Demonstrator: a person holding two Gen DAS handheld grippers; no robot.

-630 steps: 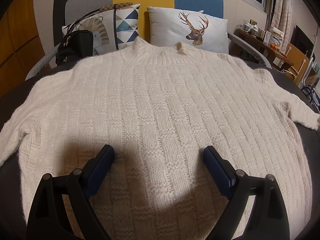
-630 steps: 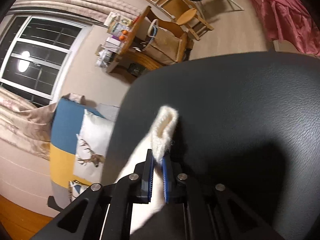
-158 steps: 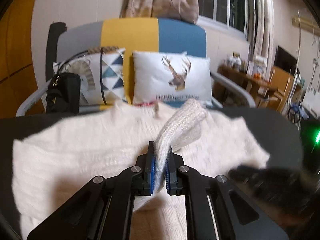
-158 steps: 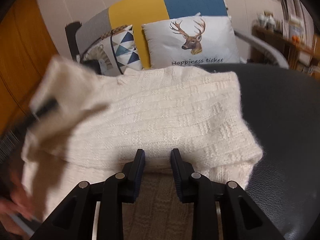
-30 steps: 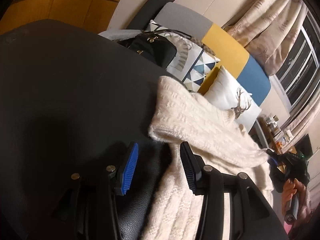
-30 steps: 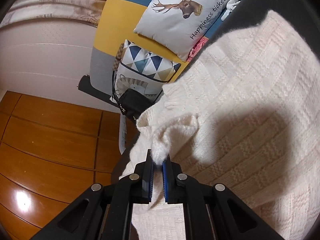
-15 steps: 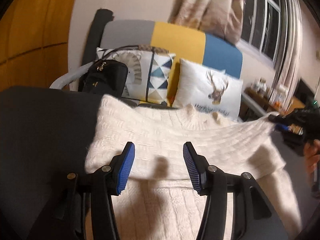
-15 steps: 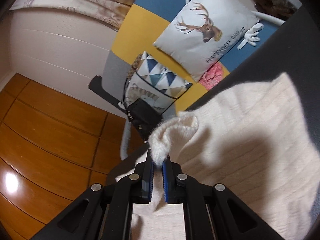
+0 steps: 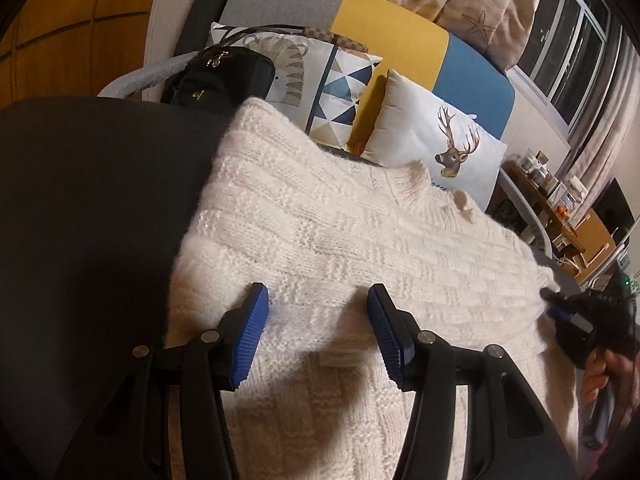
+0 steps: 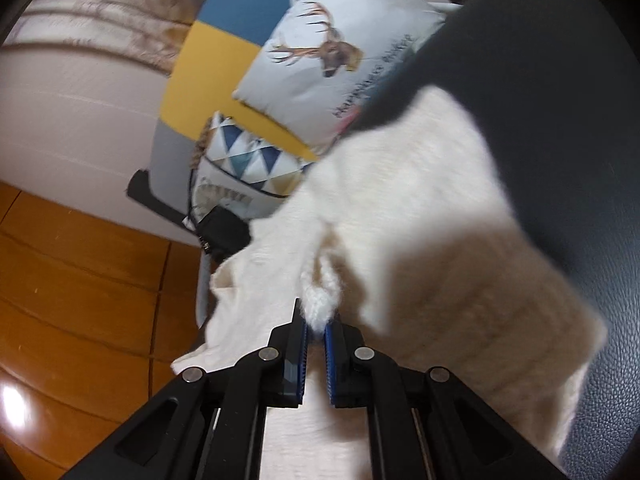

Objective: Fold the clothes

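Observation:
A cream knitted sweater (image 9: 360, 248) lies on a black leather surface (image 9: 88, 200), its left sleeve folded in over the body. My left gripper (image 9: 318, 300) hovers above the near edge of that fold. Its jaws are opening, and the blue pads (image 9: 250, 332) touch no knit. At the far right edge a person's hand (image 9: 600, 376) holds my right gripper (image 9: 560, 312) against the sweater's right side. In the right wrist view my right gripper (image 10: 316, 328) is shut on the cream sleeve cuff (image 10: 320, 300), with the sweater (image 10: 440, 240) spread beyond it.
Behind the surface stands a grey, yellow and blue chair back (image 9: 392, 36) with a deer cushion (image 9: 440, 148), a triangle-pattern cushion (image 9: 336, 92) and a black bag (image 9: 224, 76). A cluttered wooden side table (image 9: 560, 208) is at the right. Wood panelling (image 10: 80, 280) lies to the left.
My left gripper has swung from the bare black surface to over the sweater, and its jaws have spread wider. The right gripper has carried the cuff lower, nearer the sweater's body.

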